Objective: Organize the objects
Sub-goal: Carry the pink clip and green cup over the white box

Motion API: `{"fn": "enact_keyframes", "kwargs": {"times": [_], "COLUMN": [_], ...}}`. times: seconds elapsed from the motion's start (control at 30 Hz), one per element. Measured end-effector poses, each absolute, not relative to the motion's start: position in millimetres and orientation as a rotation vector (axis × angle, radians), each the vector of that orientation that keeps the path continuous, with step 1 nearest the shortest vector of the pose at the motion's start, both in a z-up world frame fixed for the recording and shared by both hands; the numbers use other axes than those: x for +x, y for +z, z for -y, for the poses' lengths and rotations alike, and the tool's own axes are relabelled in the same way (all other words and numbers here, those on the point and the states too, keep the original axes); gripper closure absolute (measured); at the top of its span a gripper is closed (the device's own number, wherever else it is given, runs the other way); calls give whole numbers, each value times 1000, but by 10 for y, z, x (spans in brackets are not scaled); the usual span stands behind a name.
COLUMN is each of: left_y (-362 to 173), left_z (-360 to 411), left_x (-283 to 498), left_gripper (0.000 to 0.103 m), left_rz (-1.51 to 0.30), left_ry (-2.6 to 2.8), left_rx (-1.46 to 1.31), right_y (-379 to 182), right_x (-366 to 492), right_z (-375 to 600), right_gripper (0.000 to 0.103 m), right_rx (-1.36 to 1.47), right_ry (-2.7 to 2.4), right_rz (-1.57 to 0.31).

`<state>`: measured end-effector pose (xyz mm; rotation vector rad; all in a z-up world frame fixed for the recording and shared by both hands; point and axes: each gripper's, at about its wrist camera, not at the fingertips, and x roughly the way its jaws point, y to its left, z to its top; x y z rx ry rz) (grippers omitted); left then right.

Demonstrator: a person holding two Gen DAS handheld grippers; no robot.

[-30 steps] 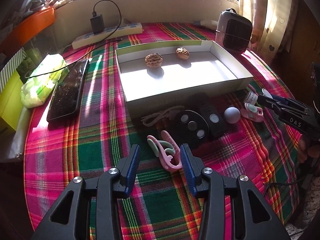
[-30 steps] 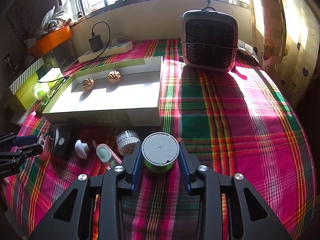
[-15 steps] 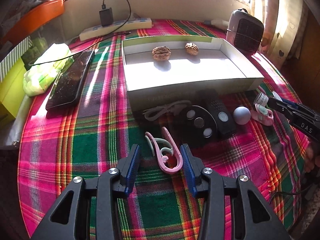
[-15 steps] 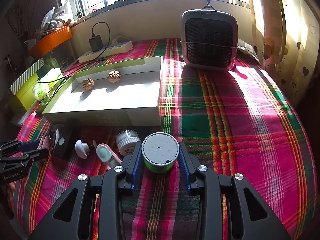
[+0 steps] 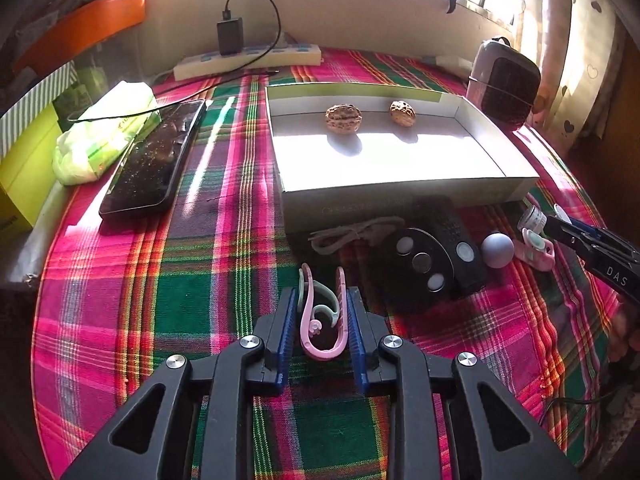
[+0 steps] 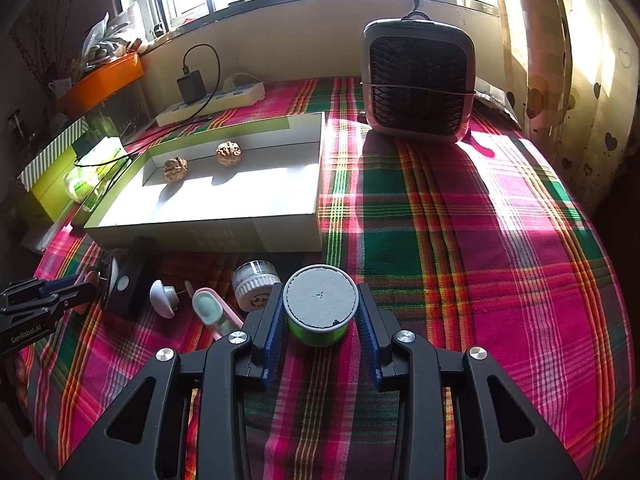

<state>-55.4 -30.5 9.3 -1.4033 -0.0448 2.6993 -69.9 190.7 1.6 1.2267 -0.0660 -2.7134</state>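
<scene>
Pink clip [image 5: 322, 320] now between closing left fingers [image 5: 286, 328], earlier wide apart

The black plastic right gripper [image 5: 600, 250] body bears white lettering "DAS"; the black plastic left gripper [image 6: 28, 316] body bears white lettering "GenRobot.AI"; other print is illegible.

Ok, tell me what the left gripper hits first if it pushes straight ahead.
Probably the tablecloth: the left gripper, jaws closing around the pink hook, points steeply down. Beyond lies the white cord.
</scene>
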Motion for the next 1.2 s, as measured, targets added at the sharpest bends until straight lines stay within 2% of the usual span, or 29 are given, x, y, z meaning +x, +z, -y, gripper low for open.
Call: {"fn": "enact_keyframes", "kwargs": {"times": [0.67, 1.2], "left_y": [93, 405], "left_z": [333, 363], "left_x": [-554, -570], "left_gripper": [82, 82], "left_rz": [94, 115], "left_ry": [2696, 2708], "left_rx": [-1372, -1254], "right_y": [20, 219], "right_x": [-698, -687], "right_z": [-1922, -1853], "right_gripper": [68, 68], "right_rx": [1225, 1169], "right_ry": [-2727, -2753], "right_rz": [66, 38]}}
